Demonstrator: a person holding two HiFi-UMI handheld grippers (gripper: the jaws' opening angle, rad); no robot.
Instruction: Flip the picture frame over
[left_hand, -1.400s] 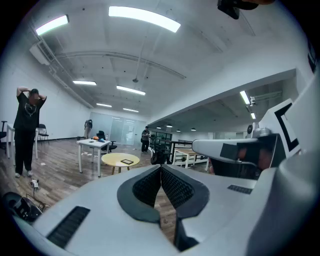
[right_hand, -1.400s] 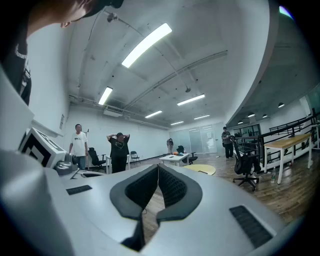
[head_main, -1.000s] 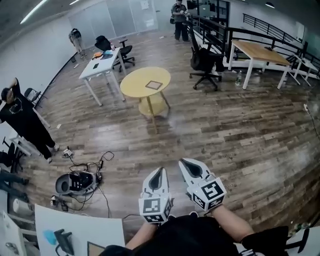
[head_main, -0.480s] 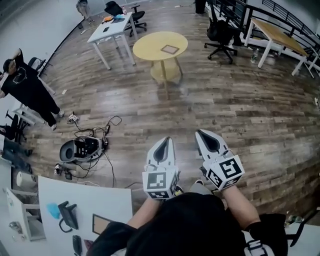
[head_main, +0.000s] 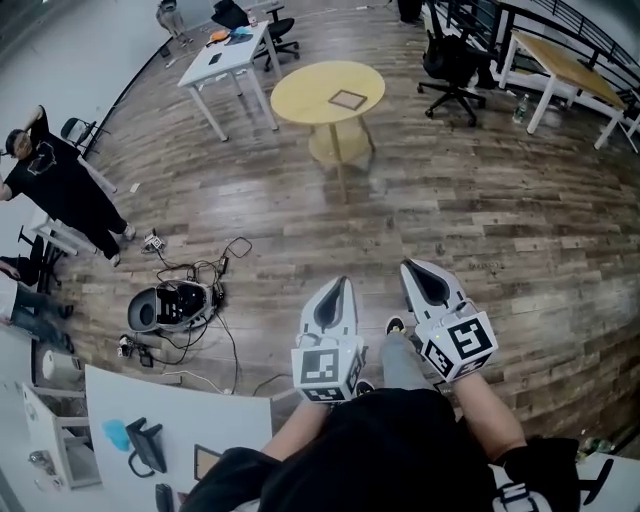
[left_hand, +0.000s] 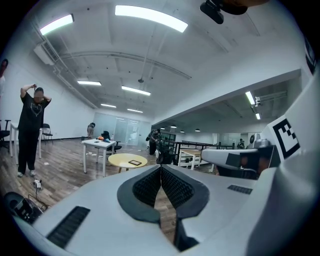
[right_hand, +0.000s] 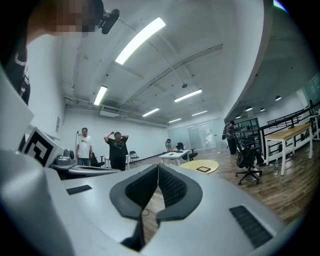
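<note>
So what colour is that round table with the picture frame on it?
Pale yellow. The round table shows best in the head view.

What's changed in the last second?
The head view has tipped down: the round yellow table sits higher in the picture and more of the white desk shows. Nothing grasped or released. The left gripper and right gripper stay shut and empty; the picture frame still lies there.

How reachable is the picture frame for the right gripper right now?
Probably not: the picture frame lies on the yellow table across open floor, far beyond the right gripper. Nothing blocks the walk there.
</note>
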